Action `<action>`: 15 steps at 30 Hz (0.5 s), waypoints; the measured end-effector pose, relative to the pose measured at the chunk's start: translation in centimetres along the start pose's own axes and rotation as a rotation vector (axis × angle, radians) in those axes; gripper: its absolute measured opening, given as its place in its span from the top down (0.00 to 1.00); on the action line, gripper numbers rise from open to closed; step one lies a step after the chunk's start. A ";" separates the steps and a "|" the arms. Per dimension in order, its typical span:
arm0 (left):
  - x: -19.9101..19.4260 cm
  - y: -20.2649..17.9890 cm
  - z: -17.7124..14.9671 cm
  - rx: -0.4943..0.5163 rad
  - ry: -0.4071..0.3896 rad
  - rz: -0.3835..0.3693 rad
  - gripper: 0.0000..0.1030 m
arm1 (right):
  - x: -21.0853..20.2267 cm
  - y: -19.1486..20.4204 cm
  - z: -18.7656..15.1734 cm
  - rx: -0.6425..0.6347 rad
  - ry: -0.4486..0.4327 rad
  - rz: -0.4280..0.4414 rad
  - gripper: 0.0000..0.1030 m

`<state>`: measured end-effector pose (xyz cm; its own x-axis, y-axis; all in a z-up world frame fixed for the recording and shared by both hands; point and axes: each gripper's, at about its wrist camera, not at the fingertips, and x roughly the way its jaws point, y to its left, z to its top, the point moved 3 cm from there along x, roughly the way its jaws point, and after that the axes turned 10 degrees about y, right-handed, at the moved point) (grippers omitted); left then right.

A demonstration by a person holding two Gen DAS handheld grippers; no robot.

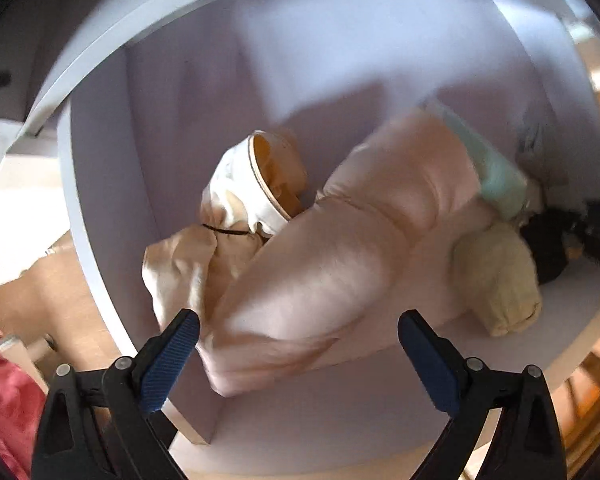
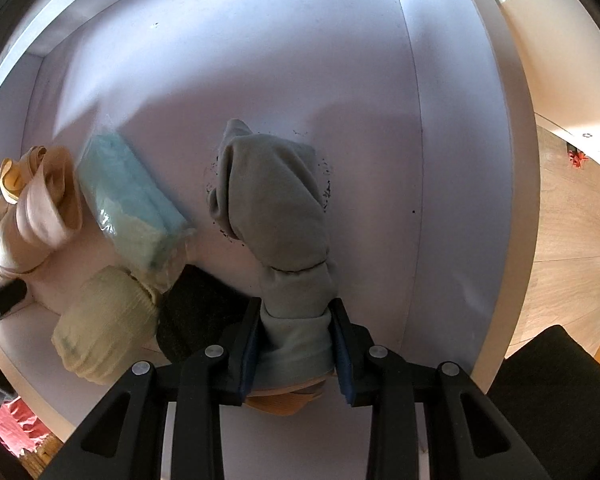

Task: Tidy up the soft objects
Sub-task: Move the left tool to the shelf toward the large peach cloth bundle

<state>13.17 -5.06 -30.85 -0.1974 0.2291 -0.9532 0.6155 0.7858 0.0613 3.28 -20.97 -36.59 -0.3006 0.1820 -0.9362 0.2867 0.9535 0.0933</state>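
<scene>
Black fingers with blue ribbed pads fill the bottom of each view. The right gripper (image 2: 296, 344) is clamped on a grey-blue cloth bundle (image 2: 276, 208): its pads press the narrow lower end on both sides, below a thin band cinched round the neck. Above the band the bundle swells into a rounded, soft, matte lump that reaches out over the white shelf floor (image 2: 340, 60), with dark specks scattered on the floor around it.

The left gripper (image 1: 298, 340) stands with its fingers spread wide and nothing between the pads; it hangs over a pale pink satin pillow (image 1: 340, 256), long, puffy and glossy, lying slantwise across the white compartment. Whether the pads touch the pillow cannot be told.

Only the left view shows the pillow at full length and, just beside its upper left edge, a cream satin bundle (image 1: 204, 256) tied with a dark band, white cloth gathered around a tan rounded opening at its top. It also shows the white side wall (image 1: 100, 200) of the compartment.

The right view gives the neighbours more clearly: a pale blue folded cloth in clear wrap (image 2: 136, 196), a pale yellow knitted roll (image 2: 104, 328) just below it, and a dark piece of fabric (image 2: 204, 320) touching both the roll and the right gripper's left finger. A wooden floor (image 2: 568, 220) shows past the shelf's right edge.
</scene>
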 end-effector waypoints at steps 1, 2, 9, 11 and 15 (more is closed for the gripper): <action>0.3 -0.4 0.0 0.028 0.008 0.026 0.03 | 0.0 0.0 0.0 0.000 0.000 -0.001 0.69; 0.6 -0.7 -0.1 0.045 0.016 0.033 0.03 | 0.0 0.1 0.0 0.001 0.000 -0.001 0.69; 0.8 -2.8 0.2 0.030 0.032 -0.197 0.05 | -0.1 0.0 0.0 0.010 -0.002 0.006 0.69; 0.5 -3.3 0.5 0.029 0.005 -0.182 0.05 | 0.1 -0.1 -0.1 0.010 -0.001 0.005 0.69; 1.0 -3.3 1.8 0.029 -0.004 -0.053 0.06 | 0.1 -0.1 -0.1 0.010 -0.004 0.001 0.69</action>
<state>12.27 -8.46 -32.53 -0.2276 0.1851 -0.9560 0.6258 0.7800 0.0020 3.11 -21.02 -36.67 -0.2969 0.1819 -0.9374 0.2958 0.9509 0.0909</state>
